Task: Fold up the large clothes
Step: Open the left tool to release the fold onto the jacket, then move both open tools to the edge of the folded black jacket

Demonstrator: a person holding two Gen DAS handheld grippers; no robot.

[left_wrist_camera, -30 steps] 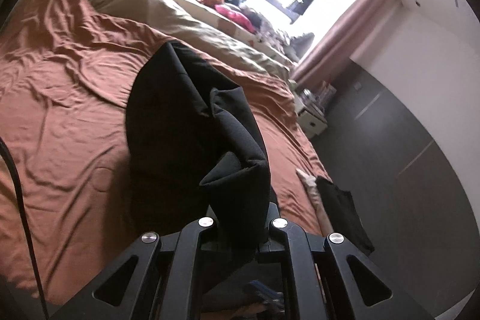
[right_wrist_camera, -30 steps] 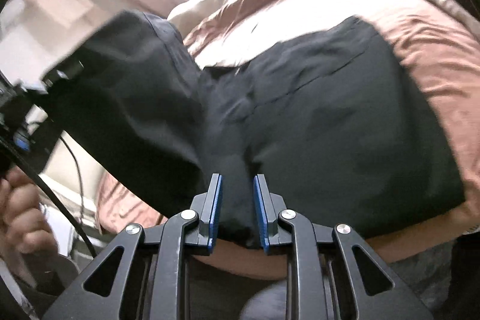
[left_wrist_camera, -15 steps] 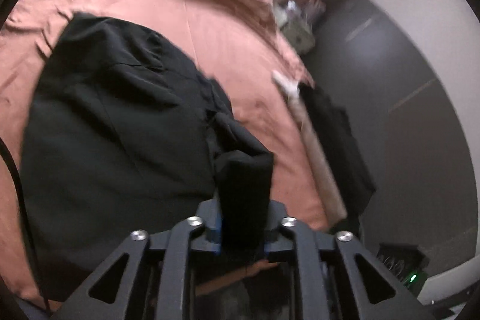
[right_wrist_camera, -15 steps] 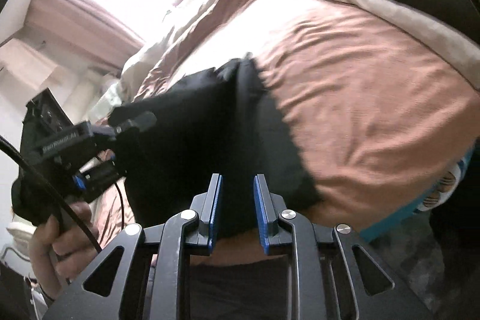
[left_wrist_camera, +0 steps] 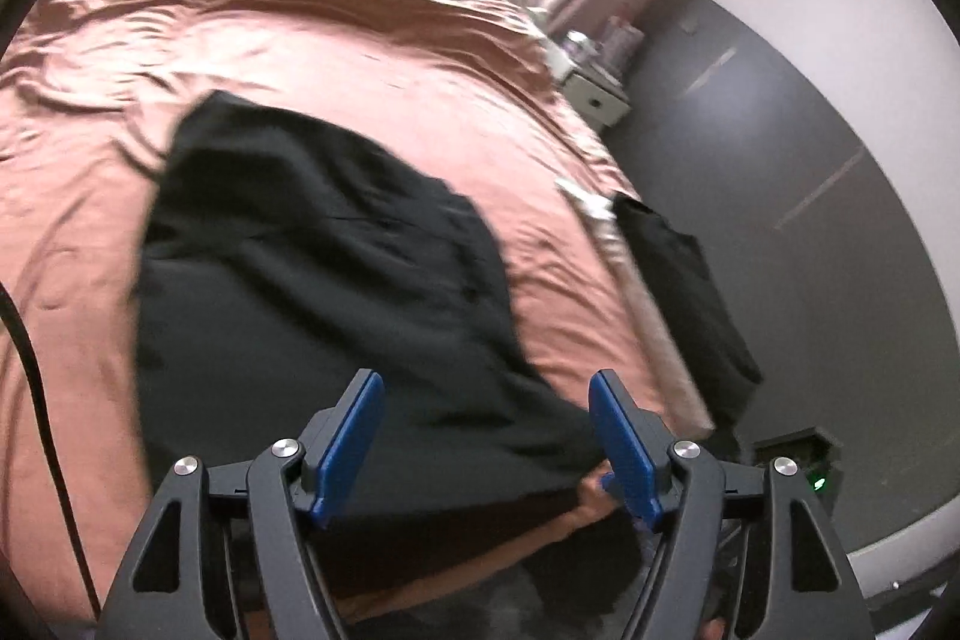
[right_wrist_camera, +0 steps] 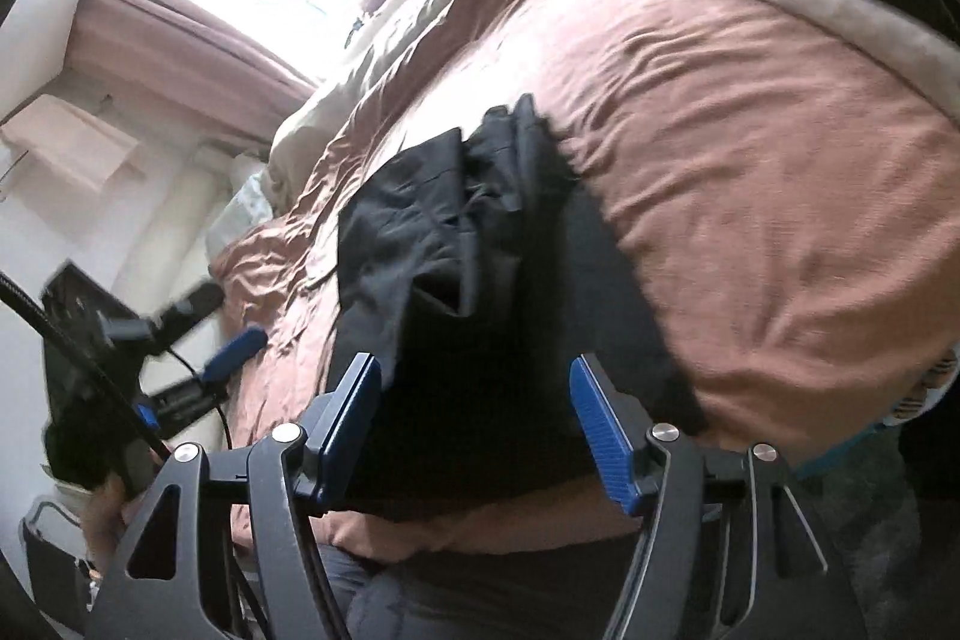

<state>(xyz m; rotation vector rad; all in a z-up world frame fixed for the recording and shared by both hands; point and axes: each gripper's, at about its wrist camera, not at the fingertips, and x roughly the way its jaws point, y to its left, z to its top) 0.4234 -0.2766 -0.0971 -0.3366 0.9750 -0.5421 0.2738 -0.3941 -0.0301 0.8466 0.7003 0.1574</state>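
Across the rust-coloured bed (left_wrist_camera: 300, 58), seen from the left wrist, the black garment (left_wrist_camera: 312, 280) lies spread, its near edge hanging past the mattress; the left gripper (left_wrist_camera: 487, 436) hovers with jaws wide apart, holding nothing. From the right wrist, the right gripper (right_wrist_camera: 475, 427) gapes equally empty over bunched folds. Unpinned, that overhanging hem could slide off and undo the fold.

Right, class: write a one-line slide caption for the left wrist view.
Open left gripper above black garment on rust bedsheet.
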